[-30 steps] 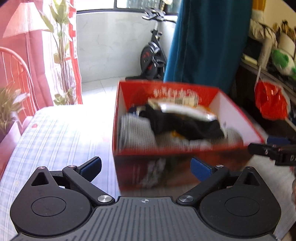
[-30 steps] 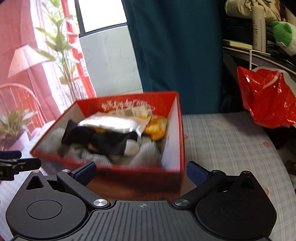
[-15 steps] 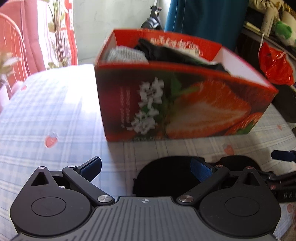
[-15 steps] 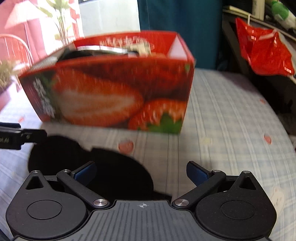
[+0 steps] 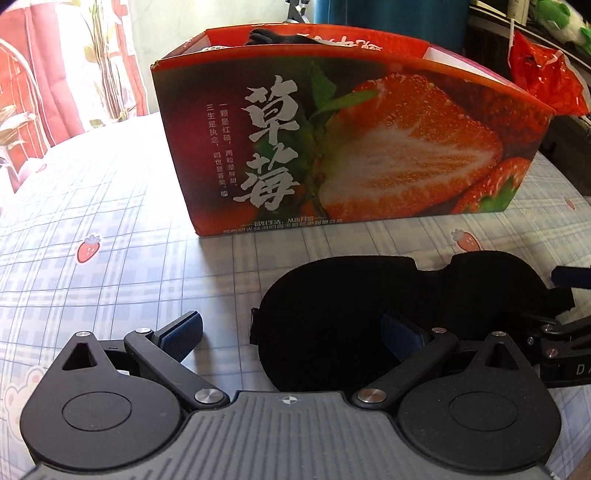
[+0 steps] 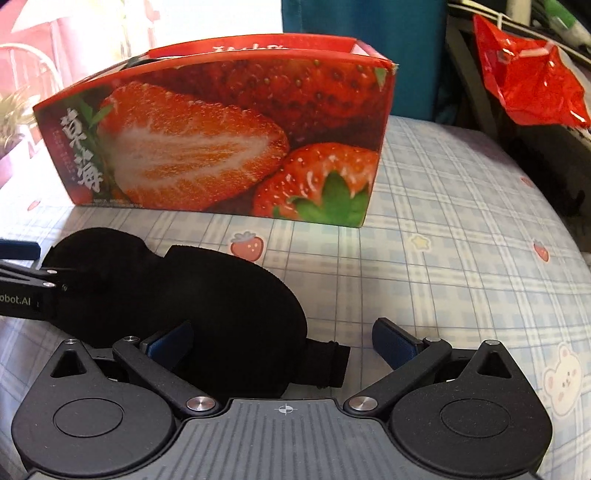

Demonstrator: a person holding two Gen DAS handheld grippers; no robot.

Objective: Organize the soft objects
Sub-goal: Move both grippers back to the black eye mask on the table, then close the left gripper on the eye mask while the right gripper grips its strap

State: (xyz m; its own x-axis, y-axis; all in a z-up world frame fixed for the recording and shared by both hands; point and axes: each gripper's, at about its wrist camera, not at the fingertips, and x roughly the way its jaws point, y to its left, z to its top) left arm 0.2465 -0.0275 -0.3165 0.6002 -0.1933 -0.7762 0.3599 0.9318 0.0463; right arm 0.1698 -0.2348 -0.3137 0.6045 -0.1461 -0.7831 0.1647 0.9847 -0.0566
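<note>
A black padded eye mask (image 5: 354,295) lies flat on the checked cloth in front of a red strawberry-printed box (image 5: 369,140). My left gripper (image 5: 291,332) is open, low over the mask's left end, its right finger over the mask. My right gripper (image 6: 280,339) is open over the mask's (image 6: 207,291) right end and its strap tab (image 6: 332,363). The box (image 6: 229,136) stands just behind the mask; a dark soft item (image 5: 273,36) peeks over its rim. Each gripper shows at the edge of the other's view.
The table wears a light blue checked cloth (image 6: 461,236) with strawberry and bear prints. A red plastic bag (image 6: 528,81) hangs at the right beside dark shelves. A teal curtain, pink curtain and plants stand behind the box.
Both grippers have dropped from above the open box down to the table in front of it. They now hang low over the black eye mask. Both stay open.
</note>
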